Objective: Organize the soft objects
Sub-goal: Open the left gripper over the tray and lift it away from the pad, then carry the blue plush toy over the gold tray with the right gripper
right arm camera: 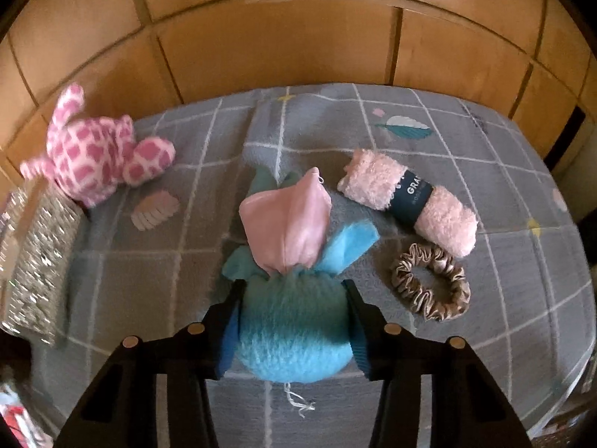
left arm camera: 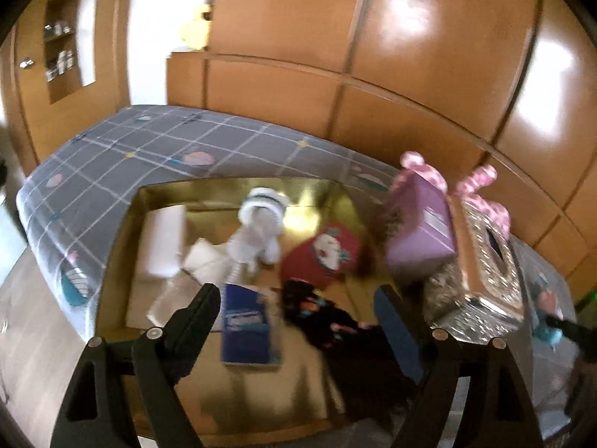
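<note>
One blue plush toy (right arm camera: 294, 332) lies near on the bed (right arm camera: 503, 201), right gripper (right arm camera: 294, 321) jaws squeezing its soft, light, fuzzy body, the best hold. Left gripper (left arm camera: 298, 306) jaws gape empty.

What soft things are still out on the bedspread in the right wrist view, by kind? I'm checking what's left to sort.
Plush toys: 2, the blue toy and the pink spotted one
Pink towel rolls: 1
Scrunchies: 1
Total: 4
</note>
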Demonstrator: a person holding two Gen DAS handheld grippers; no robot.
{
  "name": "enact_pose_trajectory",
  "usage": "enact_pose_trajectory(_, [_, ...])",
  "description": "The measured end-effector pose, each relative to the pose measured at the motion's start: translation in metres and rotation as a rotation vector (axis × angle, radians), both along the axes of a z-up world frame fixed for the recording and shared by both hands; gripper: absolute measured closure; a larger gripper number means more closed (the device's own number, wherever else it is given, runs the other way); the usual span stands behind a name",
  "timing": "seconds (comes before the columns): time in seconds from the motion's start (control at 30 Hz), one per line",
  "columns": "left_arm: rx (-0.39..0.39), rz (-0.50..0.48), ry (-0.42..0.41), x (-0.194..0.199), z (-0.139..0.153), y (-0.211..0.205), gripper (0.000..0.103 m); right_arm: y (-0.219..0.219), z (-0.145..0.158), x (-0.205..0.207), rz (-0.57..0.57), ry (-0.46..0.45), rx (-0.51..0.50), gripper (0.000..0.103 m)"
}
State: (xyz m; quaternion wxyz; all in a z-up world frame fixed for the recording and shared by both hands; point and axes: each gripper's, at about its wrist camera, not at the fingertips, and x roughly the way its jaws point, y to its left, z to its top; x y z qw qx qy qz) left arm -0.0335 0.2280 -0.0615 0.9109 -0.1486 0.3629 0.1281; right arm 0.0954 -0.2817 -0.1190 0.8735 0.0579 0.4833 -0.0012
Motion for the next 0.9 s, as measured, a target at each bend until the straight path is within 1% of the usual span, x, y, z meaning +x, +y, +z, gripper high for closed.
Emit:
enact_pose_trajectory(0.17, [0.013, -0.067, 0.001, 0.000, 0.003, -0.025, 0.018, -0.002, 0.002, 0.003, -0.029, 0.001, 0.056, 0.054])
enact_pose_trajectory(0.27, [0.019, -0.103, 0.004, -0.002, 0.004, -0.039, 0.018, 0.001, 0.007, 0.006, -0.037, -0.006, 0.073, 0.054])
enact_pose_trajectory(0.47, [0.003, -0.141, 0.018, -0.006, 0.000, -0.050, 0.018, 0.021, 0.033, 0.031, -0.028, -0.050, 0.103, 0.054])
enact_pose_trajectory(0.6, [0.004, -0.159, 0.030, -0.009, -0.004, -0.054, 0.018, 0.049, 0.058, 0.050, 0.014, -0.091, 0.101, 0.054])
enact_pose_trajectory(0.77, [-0.003, -0.165, 0.041, -0.013, -0.007, -0.053, 0.018, 0.096, 0.089, 0.074, 0.084, -0.147, 0.091, 0.054])
enact_pose_trajectory(0.9, [-0.010, -0.160, 0.046, -0.016, -0.008, -0.050, 0.018, 0.131, 0.110, 0.089, 0.133, -0.180, 0.108, 0.054])
